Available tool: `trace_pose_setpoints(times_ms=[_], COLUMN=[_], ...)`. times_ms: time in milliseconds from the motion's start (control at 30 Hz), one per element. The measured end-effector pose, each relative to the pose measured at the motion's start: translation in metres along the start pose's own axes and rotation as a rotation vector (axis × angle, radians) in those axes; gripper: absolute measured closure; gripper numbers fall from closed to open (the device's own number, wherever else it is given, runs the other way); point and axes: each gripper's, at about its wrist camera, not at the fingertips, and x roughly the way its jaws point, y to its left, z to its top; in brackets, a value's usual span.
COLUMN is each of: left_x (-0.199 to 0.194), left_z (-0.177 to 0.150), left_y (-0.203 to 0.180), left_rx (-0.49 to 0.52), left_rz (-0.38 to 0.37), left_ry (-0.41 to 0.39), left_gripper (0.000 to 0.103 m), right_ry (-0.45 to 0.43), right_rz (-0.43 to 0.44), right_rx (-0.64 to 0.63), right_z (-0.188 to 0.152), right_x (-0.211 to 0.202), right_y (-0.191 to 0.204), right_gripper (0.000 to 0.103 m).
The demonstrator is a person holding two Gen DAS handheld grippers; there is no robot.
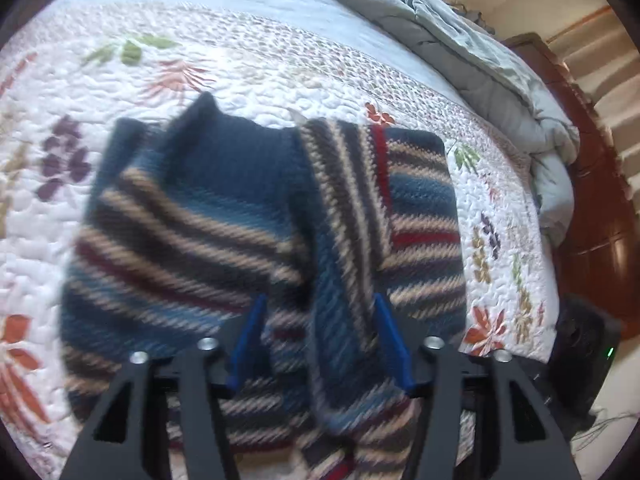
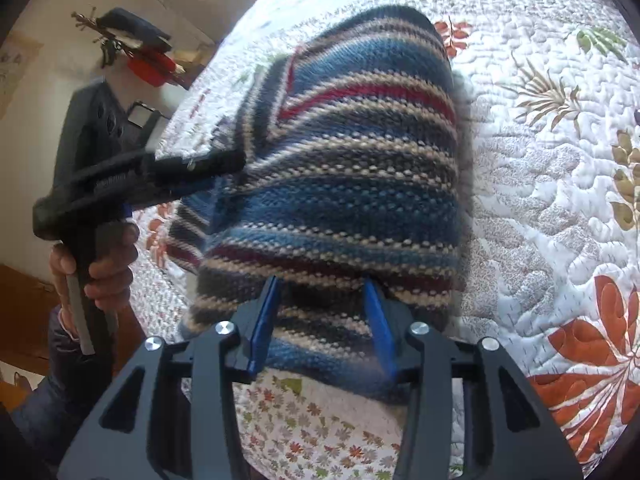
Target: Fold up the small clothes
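Observation:
A small striped knit sweater in blue, grey, cream and red lies on the floral quilt. One sleeve is folded over its body. My left gripper is open, its blue fingers straddling the sleeve at the sweater's near edge. In the right wrist view the sweater is bunched and raised at its near edge. My right gripper is open, with the knit lying between its blue fingers. The left gripper shows there too, at the sweater's left side, held by a hand.
A grey duvet is piled at the far side of the bed. A dark wooden bed frame runs along the right. The quilt's edge with small flowers hangs near my right gripper. A coat rack stands by the wall.

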Motion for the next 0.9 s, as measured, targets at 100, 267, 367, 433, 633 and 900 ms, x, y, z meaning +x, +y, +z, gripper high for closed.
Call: trace_pose_setpoints(times_ms=[100,267,367,433,633,900], left_x=[-0.006,0.013,0.023,0.028,0.033,0.004], left_z=[-0.014,-0.024,-0.023,-0.019,-0.013,-0.013], left_y=[0.011,0.024,0.023,0.019,0.002,-0.011], left_rx=[-0.025,-0.112,-0.145,-0.131,-0.083,-0.061], left_rz=[-0.020,-0.100,-0.165,-0.154,-0.097,-0.080], left_ry=[0.027,0.084,0.096,0.085,0.068,-0.027], left_gripper=[0.033,0.033,0.034,0.034,0.045,0.081], right_ry=[-0.014,-0.022,-0.024,-0.025,-0.035,-0.042], right_rz=[-0.005,0.001,-0.008,-0.027,-0.022,-0.006], right_rx=[-0.019,-0.033,-0.046,-0.058,-0.041,-0.020], right_z=[-0.002,-0.005,-0.009,-0.010,-0.014,-0.015], right_x=[-0.007,-0.014,-0.016,-0.018,-0.022,-0.025], right_y=[0.002,0.008,0.011,0.011,0.004,0.000], right_gripper=[0.057,0.057,0.056,0.056,0.056,0.056])
